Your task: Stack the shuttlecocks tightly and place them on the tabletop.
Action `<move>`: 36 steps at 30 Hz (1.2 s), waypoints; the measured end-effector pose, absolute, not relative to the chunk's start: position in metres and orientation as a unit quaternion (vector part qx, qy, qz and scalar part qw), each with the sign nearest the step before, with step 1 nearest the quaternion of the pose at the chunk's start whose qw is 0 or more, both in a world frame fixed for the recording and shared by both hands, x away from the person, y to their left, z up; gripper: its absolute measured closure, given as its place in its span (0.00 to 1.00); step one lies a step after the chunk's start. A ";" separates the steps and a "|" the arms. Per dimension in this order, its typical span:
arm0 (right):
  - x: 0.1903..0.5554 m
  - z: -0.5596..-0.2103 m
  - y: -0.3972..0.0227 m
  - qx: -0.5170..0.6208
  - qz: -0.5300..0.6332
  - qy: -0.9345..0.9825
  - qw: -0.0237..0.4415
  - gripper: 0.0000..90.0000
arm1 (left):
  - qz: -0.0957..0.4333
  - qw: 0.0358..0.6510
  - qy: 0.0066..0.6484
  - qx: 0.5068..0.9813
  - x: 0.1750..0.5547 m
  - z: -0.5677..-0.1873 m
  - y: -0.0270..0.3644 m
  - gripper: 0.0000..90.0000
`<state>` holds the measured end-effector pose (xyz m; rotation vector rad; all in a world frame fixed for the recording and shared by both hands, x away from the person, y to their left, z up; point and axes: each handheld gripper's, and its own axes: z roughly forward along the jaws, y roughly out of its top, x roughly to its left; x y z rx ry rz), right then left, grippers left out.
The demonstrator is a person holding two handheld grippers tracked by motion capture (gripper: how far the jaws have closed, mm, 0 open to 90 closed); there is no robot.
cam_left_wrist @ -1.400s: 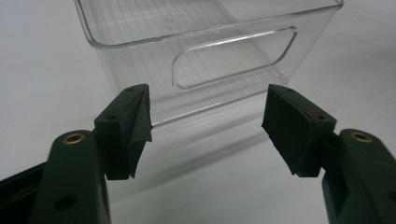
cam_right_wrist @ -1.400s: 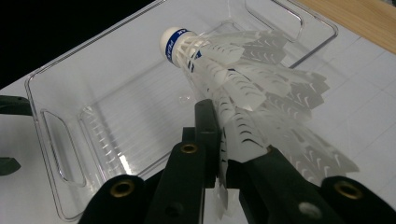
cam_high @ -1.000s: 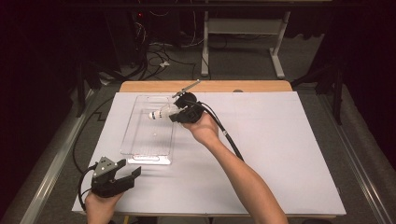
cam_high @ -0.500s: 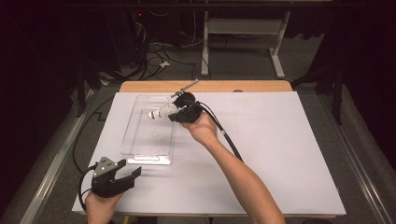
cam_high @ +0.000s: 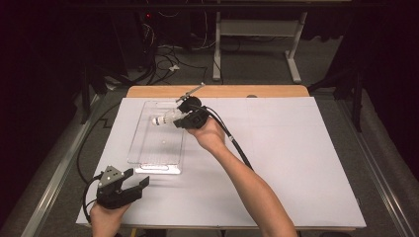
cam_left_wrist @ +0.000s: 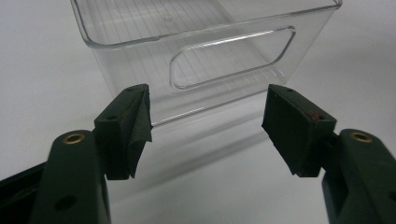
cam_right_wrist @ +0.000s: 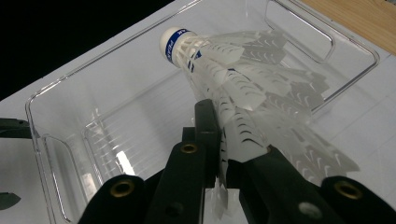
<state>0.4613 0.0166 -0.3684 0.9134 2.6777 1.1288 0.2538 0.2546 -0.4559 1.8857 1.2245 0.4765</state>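
A white shuttlecock with a blue band round its cork is pinched by its skirt in my right gripper, which is shut on it. It hangs over the far half of a clear plastic bin on the white table, cork pointing left. In the high view the right gripper sits at the bin's right rim. My left gripper rests near the table's front left corner, open, with nothing between its pads. Just beyond them stands the bin's near end wall with its handle slot.
The white sheet covers the table, with a strip of bare wood at the far edge. A cable trails from the right gripper along the forearm. A desk frame and cables stand on the dark floor behind.
The right gripper with the shuttlecock has shifted slightly left over the bin. The left gripper has stayed put.
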 end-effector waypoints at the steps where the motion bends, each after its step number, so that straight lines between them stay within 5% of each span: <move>1: 0.462 -0.369 0.017 0.298 0.370 0.879 0.049 0.99 | 0.189 0.409 0.486 0.748 0.254 -0.456 0.255 0.37; 36: 0.473 -0.381 0.053 0.297 0.346 0.889 0.041 0.99 | 0.187 0.410 0.486 0.749 0.254 -0.456 0.255 0.37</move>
